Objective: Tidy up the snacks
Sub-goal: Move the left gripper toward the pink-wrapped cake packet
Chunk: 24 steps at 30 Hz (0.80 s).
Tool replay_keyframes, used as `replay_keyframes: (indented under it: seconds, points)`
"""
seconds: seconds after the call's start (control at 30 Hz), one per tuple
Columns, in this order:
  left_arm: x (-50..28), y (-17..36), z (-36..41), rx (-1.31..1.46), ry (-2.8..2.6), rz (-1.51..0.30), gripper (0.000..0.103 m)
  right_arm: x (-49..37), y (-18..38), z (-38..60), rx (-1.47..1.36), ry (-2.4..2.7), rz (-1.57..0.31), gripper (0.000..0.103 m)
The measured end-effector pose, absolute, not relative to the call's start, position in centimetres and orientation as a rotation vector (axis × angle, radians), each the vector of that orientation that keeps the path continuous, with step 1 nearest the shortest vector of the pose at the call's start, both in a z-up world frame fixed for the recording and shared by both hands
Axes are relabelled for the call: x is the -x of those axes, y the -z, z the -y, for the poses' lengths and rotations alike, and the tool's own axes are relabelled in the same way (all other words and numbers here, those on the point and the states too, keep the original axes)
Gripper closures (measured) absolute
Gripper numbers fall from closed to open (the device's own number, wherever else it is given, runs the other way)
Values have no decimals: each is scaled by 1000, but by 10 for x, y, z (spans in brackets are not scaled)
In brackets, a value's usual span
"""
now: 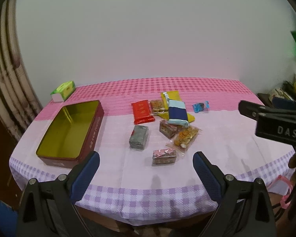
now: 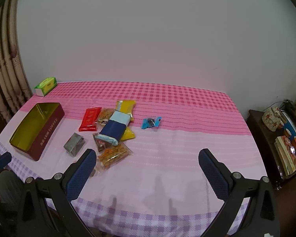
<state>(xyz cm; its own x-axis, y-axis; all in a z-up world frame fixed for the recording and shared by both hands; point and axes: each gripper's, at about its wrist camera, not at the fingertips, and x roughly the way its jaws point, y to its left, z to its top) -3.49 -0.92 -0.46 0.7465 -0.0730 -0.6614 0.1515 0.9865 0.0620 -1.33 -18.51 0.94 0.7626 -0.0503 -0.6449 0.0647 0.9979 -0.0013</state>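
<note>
An open dark-red tin (image 1: 92,134) (image 2: 47,134) with a gold inside stands empty at the table's left. Several snacks lie in a loose pile at the middle: a red packet (image 1: 142,111) (image 2: 89,118), a grey block (image 1: 139,139) (image 2: 74,144), a blue-and-pale packet (image 1: 176,113) (image 2: 113,129) on a yellow one (image 2: 126,106), clear bags of orange snack (image 1: 186,138) (image 2: 113,155), a small pink-brown box (image 1: 164,156), and a blue candy (image 1: 200,106) (image 2: 151,122) apart. My left gripper (image 1: 146,164) is open and empty above the front edge. My right gripper (image 2: 145,162) is open and empty, right of the pile.
A green tissue pack (image 1: 63,90) (image 2: 45,86) sits at the back left corner. The table wears a pink and purple checked cloth (image 2: 167,158). A dark shelf (image 2: 266,138) with a jar and books stands to the right. A curtain (image 2: 6,79) hangs at left.
</note>
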Motion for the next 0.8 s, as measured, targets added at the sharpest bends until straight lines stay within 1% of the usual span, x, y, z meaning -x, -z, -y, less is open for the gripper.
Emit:
replay_keyframes:
  seconds: [0.13,0.43,0.8]
  points:
    - [33,9,-1,-53,130,-753,6,15,-11,187,-21,59,-698,0]
    - [39,7,2,-44,185,-720,6,15,-12,188,-25,52,-701,0]
    - [35,20,6,-49,224,-743,6,12,-6,187,-16,51,-718,0]
